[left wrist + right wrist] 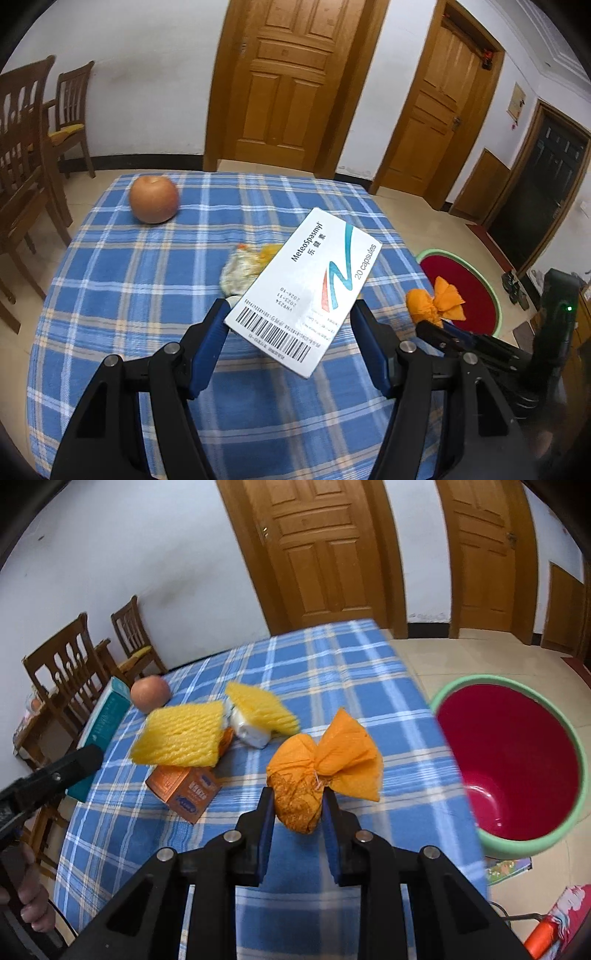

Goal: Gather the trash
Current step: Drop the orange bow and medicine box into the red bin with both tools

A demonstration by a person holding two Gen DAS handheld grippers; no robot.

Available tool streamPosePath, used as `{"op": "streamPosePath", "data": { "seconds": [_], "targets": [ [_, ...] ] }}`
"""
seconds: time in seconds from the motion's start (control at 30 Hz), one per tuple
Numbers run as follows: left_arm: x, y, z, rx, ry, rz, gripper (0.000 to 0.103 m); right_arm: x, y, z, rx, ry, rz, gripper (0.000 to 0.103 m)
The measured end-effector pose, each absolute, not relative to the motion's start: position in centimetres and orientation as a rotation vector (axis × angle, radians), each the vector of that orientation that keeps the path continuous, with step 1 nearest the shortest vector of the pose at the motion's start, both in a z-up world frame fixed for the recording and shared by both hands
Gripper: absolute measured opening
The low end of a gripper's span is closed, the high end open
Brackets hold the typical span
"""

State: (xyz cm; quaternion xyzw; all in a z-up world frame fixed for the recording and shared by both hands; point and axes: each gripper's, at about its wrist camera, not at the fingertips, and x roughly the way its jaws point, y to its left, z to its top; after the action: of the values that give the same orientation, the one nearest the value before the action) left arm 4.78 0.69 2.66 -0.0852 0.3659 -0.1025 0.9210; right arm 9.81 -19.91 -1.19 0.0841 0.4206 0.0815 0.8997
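Left tongs (290,314): you hold them clamped on a white medicine box (308,286), pads gripping its barcode end; the box juts forward and to the right, lifted clear of the table (110,332).
Right tongs (299,801): you have them pinched narrow around an orange tied wrapper (321,768); its round body sits between the pads, its flared tail fans up and to the right. No earlier view to compare with.
Bin: the red bucket with a green rim (517,753) stands on the floor just beside the table's right edge, mouth open toward you.
Trash left on the table: two yellow foam nets (181,734), one lying over a small orange carton (184,786), the other over a crumpled white wad (249,731).
Other things: an apple (150,693) sits near the far left corner, a teal box (105,723) near it at the table edge.
Cloth: blue plaid, covering the whole table.
Your hand (31,901): fingers show at the lower left of the right wrist view.
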Motion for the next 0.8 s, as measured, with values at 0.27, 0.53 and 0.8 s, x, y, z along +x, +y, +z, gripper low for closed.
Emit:
{"op": "streamPosePath", "data": {
  "seconds": [0.27, 0.53, 0.8],
  "targets": [
    [5.8, -3.5, 3.2, -0.135, 0.755, -0.29, 0.067, 8.3, -23.7, 0.5, 0.214, 0.814, 0.092, 0.027],
    [7.0, -7.7, 3.4, -0.094, 0.765, -0.36, 0.067, 7.5, -27.8, 1.0, 0.252, 0.786, 0.008, 0.027],
    [8.5, -12.7, 2.8, -0.039, 0.791, -0.429, 0.067, 7.4, -31.7, 0.3, 0.284, 0.794, -0.079, 0.027]
  ]
}}
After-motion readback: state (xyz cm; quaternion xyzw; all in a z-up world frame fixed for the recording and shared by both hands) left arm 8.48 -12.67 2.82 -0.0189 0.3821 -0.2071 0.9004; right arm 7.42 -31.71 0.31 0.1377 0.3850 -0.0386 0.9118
